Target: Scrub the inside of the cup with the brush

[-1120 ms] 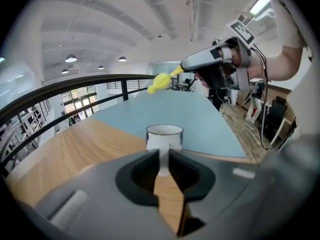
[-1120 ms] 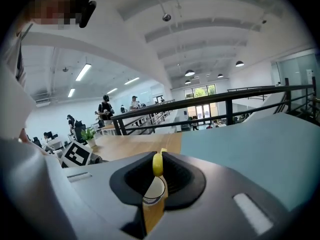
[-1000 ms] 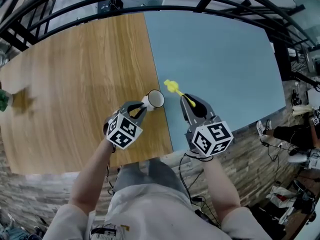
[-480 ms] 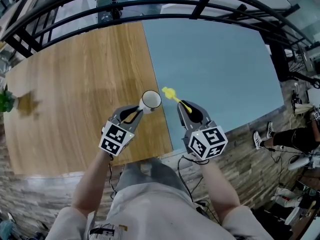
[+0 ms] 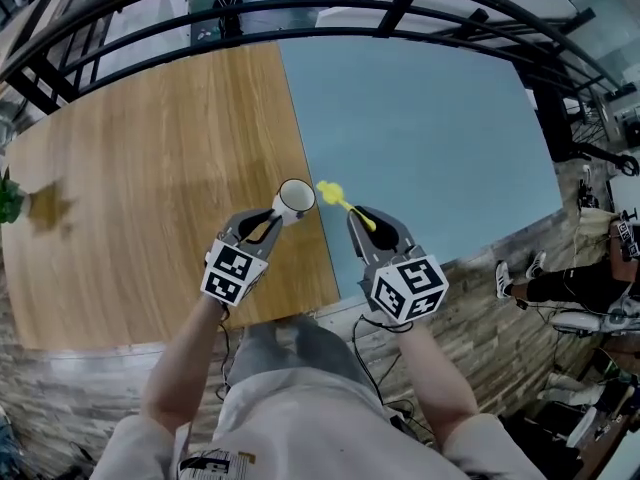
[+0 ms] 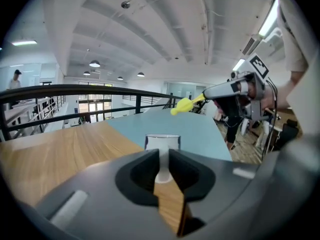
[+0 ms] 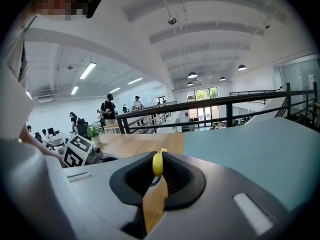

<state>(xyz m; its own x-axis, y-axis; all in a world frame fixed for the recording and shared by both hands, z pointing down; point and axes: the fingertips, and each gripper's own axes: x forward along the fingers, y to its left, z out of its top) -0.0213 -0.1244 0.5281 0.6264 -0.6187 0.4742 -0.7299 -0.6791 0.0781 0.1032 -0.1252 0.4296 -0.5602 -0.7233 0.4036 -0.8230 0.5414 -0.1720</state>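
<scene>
My left gripper (image 5: 272,218) is shut on a white cup (image 5: 294,199), held above the wooden half of the table (image 5: 150,168) with its mouth turned upward. In the left gripper view the cup (image 6: 162,143) stands just past the jaws, pinched by a narrow white part. My right gripper (image 5: 365,220) is shut on the handle of a yellow brush (image 5: 327,192), whose head hovers just right of the cup's rim, outside it. The brush handle (image 7: 157,164) shows between the right jaws. From the left gripper view the brush (image 6: 184,105) hangs above and beyond the cup.
The table's right half is blue-grey (image 5: 430,138). A black railing (image 5: 300,8) runs along its far side. A green plant (image 5: 8,198) sits at the left edge. Cables and gear lie on the floor at the right (image 5: 590,318).
The brush head has come closer to the cup's rim. The left gripper with the cup has rolled a little and lifted slightly.
</scene>
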